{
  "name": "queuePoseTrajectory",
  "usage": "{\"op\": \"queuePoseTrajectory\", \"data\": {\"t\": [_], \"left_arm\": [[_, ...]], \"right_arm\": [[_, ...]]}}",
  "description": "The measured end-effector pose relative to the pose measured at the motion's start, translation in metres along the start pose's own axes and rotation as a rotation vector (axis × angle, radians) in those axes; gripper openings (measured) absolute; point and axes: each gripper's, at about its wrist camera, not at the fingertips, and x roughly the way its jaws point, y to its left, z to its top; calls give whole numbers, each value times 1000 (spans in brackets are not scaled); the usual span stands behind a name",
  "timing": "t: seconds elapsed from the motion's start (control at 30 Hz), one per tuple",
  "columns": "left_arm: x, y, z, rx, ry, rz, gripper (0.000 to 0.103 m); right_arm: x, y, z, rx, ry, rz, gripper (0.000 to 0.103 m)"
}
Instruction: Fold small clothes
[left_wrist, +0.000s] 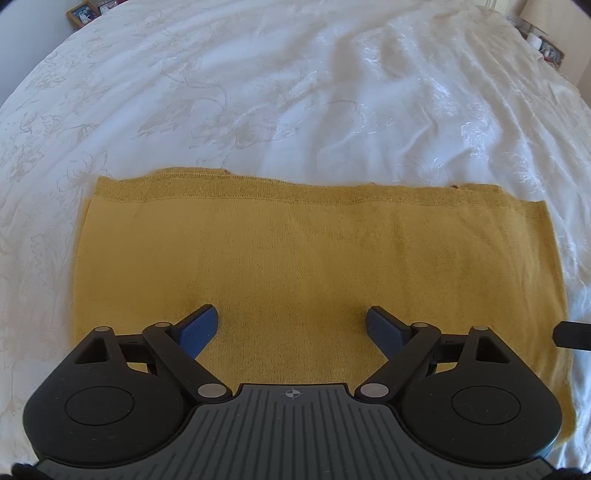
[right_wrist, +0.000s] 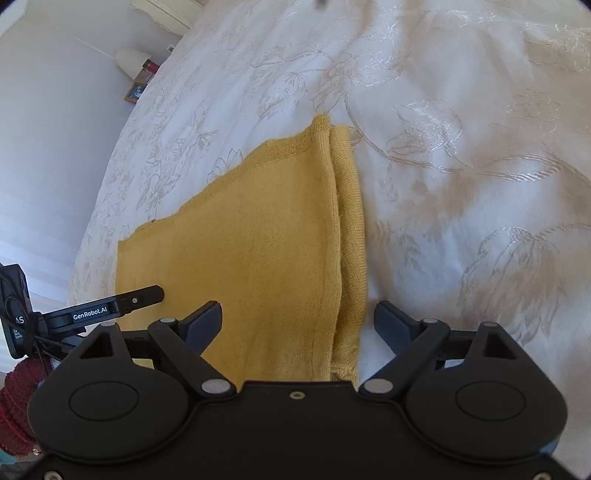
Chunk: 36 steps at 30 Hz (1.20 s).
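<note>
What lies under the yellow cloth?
The yellow cloth rests on a white flowered bedspread. A folded lower layer shows at its edge; anything else beneath is hidden.

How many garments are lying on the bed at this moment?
1. A single mustard-yellow knit garment lies flat on the white bedspread, right in front of both open grippers, the left gripper and the right gripper. Anything behind the cameras is out of view.

the left gripper (left_wrist: 291, 325) hangs with its blue-padded fingers spread wide, gripping nothing; the right gripper (right_wrist: 297, 321) is likewise spread wide and empty.
</note>
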Motion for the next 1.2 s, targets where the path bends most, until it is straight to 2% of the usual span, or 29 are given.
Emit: {"op": "queuePoseTrajectory", "data": {"t": [0.1, 0.33, 0.47, 0.67, 0.77, 0.9, 1.07, 1.2], "left_arm": [[12, 2, 10, -12, 20, 11, 89], [31, -3, 33, 9, 26, 38, 90], [38, -5, 47, 5, 27, 44, 90], [26, -5, 54, -24, 7, 15, 88], [8, -8, 45, -25, -3, -21, 88], [-11, -14, 16, 5, 10, -33, 88], [-15, -14, -26, 9, 92, -26, 88], [-9, -11, -47, -9, 136, -16, 89]], "right_arm": [[6, 1, 3, -3, 7, 1, 93], [9, -3, 2, 3, -1, 31, 102], [9, -4, 2, 12, -6, 39, 103], [6, -12, 2, 34, -9, 60, 103], [3, -17, 2, 41, -6, 72, 103], [2, -20, 2, 57, -12, 93, 103], [-3, -24, -2, 53, -15, 107, 103], [-5, -25, -4, 62, -13, 110, 103]]}}
